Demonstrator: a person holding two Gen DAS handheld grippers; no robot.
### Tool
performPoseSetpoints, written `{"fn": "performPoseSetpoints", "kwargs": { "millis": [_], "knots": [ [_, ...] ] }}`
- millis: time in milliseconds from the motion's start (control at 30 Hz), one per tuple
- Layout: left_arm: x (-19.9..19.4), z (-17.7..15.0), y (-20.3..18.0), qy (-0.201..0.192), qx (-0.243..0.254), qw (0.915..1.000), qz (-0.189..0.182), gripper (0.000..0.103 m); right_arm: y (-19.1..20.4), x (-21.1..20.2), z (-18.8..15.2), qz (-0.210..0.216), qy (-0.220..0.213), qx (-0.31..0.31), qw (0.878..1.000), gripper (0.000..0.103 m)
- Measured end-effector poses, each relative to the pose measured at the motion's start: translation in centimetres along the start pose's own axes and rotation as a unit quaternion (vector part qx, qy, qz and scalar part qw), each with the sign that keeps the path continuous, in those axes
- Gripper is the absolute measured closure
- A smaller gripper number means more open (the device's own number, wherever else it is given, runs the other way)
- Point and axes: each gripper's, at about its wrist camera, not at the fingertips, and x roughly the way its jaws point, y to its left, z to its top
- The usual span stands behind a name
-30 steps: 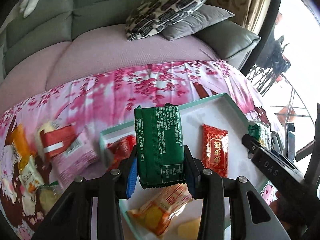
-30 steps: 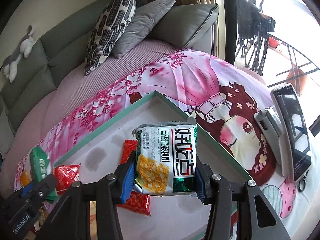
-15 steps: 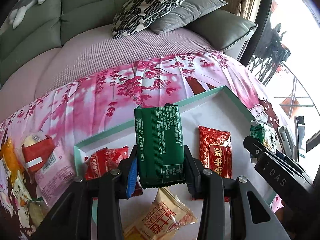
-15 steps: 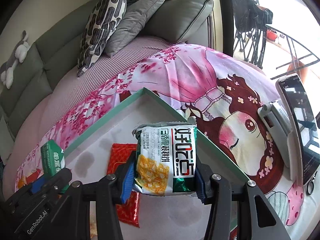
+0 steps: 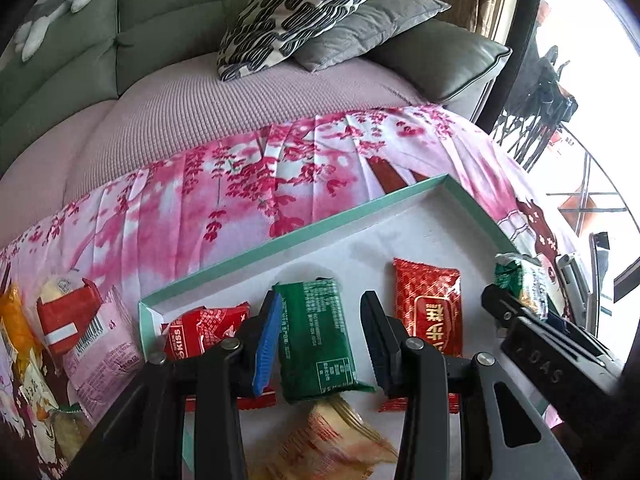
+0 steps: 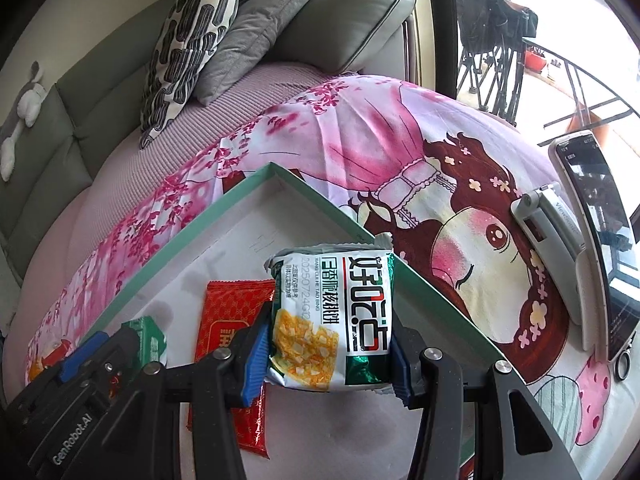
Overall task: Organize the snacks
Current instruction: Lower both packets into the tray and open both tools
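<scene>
Pinching a white-and-green snack packet (image 6: 332,312) between the pads of the right claw (image 6: 328,356), above the teal tray (image 6: 180,240). Straddling, with the left claw (image 5: 320,340) spread, a green packet (image 5: 316,328) lying loose on the tray floor, clear of the right finger; red packet (image 5: 428,308) just right of that claw.

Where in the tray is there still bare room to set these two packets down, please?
The tray is bare along its far wall, from the far corner down to the red packet. There is also a bare strip between that packet and the right wall, below the white-and-green packet. The near left is crowded: the green packet, a KISS packet and an orange packet overlap.
</scene>
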Motion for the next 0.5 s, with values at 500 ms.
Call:
{"fn": "performPoseSetpoints", "kwargs": {
  "millis": [500],
  "knots": [
    [-1.6, 0.9, 1.3, 0.01, -0.022, 0.9991, 0.035, 0.038, 0.7, -0.7, 0.2, -0.005, -0.012, -0.009, 1.0, 0.026]
  ]
}}
